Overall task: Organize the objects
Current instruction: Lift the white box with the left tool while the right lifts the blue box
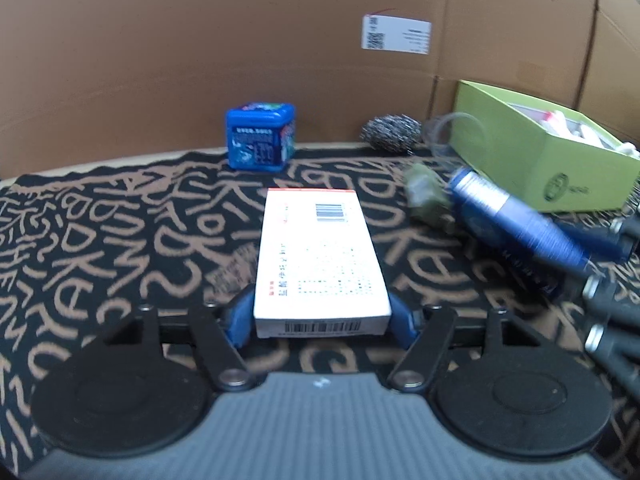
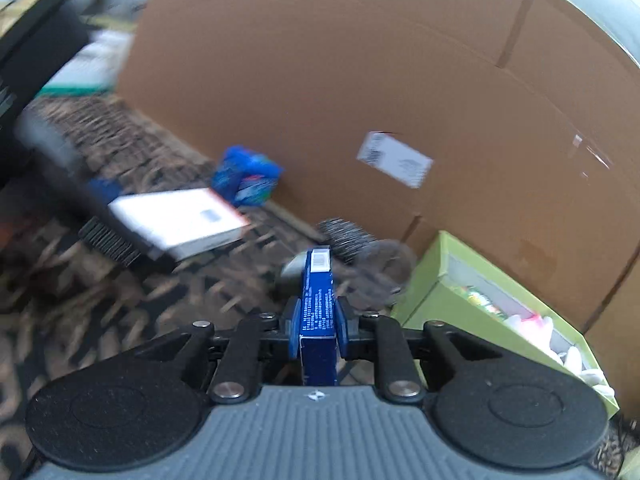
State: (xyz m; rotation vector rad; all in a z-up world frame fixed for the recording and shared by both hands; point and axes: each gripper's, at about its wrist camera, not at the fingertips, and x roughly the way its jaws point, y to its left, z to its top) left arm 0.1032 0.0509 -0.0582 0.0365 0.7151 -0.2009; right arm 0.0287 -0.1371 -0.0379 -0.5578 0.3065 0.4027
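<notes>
My left gripper point(image 1: 322, 314) is shut on a flat white box point(image 1: 320, 258) with a red edge and barcodes, held level above the patterned cloth point(image 1: 100, 240). My right gripper point(image 2: 318, 322) is shut on a narrow dark blue box point(image 2: 318, 312), held on edge and pointing forward. That blue box also shows in the left wrist view point(image 1: 516, 220), with the right gripper's black arm beside it. The white box and the left gripper also appear, blurred, in the right wrist view point(image 2: 180, 222). A green open box point(image 1: 552, 160) with white items inside sits at the right and also shows in the right wrist view point(image 2: 500, 312).
A small blue cube tin point(image 1: 262, 140) stands by the cardboard wall point(image 1: 240, 40). A steel wool scrubber point(image 1: 390, 134), a clear round container point(image 1: 448, 132) and a dull green packet point(image 1: 426, 196) lie near the green box.
</notes>
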